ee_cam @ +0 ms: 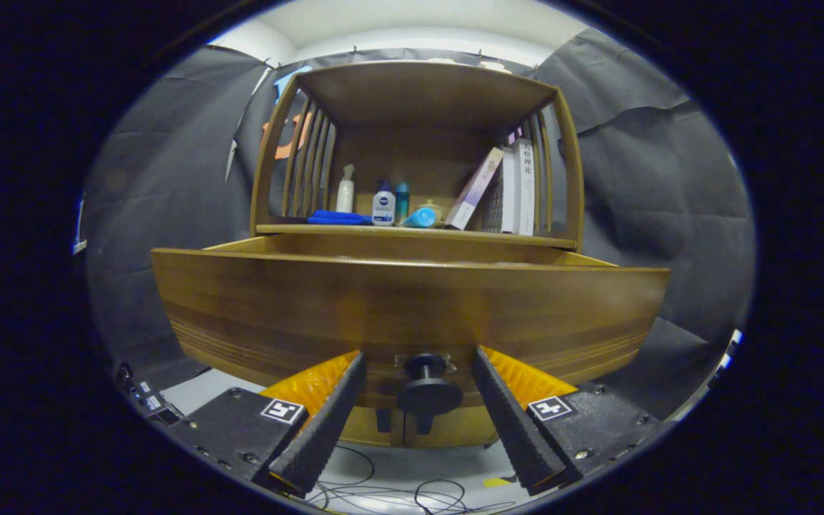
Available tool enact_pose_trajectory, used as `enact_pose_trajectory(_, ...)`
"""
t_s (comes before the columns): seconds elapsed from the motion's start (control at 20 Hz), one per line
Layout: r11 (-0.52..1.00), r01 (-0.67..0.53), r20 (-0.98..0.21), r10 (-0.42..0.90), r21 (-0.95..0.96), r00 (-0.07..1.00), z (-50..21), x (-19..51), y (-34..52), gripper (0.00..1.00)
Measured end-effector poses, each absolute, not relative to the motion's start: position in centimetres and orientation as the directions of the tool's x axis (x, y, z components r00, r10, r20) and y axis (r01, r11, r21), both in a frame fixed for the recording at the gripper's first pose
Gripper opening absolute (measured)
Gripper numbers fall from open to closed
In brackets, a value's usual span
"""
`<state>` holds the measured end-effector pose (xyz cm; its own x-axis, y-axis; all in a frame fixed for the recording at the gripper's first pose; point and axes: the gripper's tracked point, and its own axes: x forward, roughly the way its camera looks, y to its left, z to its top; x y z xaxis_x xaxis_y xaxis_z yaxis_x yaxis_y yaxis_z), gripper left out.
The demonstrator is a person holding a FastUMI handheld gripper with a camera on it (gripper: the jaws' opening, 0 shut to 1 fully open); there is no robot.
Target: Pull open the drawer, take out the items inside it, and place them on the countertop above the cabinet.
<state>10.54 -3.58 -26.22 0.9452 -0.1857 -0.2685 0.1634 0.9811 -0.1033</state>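
The drawer (412, 307) sits directly ahead of you, its wooden front spanning the scene just beyond the fingers, and it looks partly pulled out already: you can see its top edge and side walls running back toward the cabinet (419, 107). Its inside is hidden from this low angle, so you cannot tell what items lie in it.

The only sensible place to take hold is the dark round knob (428, 386), at twelve o'clock from the gripper (419, 361), low on the drawer front and centred. Your jaws stand apart, one finger at nine o'clock of the knob and the other at three o'clock, neither touching it.

Judge the drawer as stiff and fairly heavy solid wood; it will not flex, but it may drag or bind on its runners if you pull off-axis. The knob is small, hard and probably smooth, with a narrow neck behind a wider cap. Close on the neck if you can, so the cap stops the pads slipping off, and pull straight back.

Above the drawer, at twelve o'clock, the countertop (383, 230) already carries a blue cloth (337, 217), several small bottles (383, 207) and leaning books (519, 187). The bare stretch near its front edge looks like the safest landing place. Loose cables (398, 493) lie on the floor at six o'clock.
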Motion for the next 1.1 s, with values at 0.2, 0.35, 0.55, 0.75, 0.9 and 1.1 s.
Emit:
enact_pose_trajectory(0.2,0.981,0.167,-0.275,-0.189,-0.101,0.943,-26.1,13.2,-3.8,0.99)
enact_pose_trajectory(0.35,0.979,0.175,-0.275,-0.197,-0.103,0.941,-25.7,16.2,-4.1,0.99)
enact_pose_trajectory(0.55,0.977,0.189,-0.293,-0.21,-0.099,0.933,-26.1,19.8,-4.2,0.99)
enact_pose_trajectory(0.75,0.974,0.194,-0.283,-0.219,-0.113,0.934,-25.9,23.1,-4.8,0.99)
enact_pose_trajectory(0.9,0.974,0.193,-0.284,-0.22,-0.12,0.933,-26.1,25.7,-5.2,0.99)
enact_pose_trajectory(1.1,0.971,0.186,-0.275,-0.221,-0.149,0.936,-25.9,27.3,-5.4,0.99)
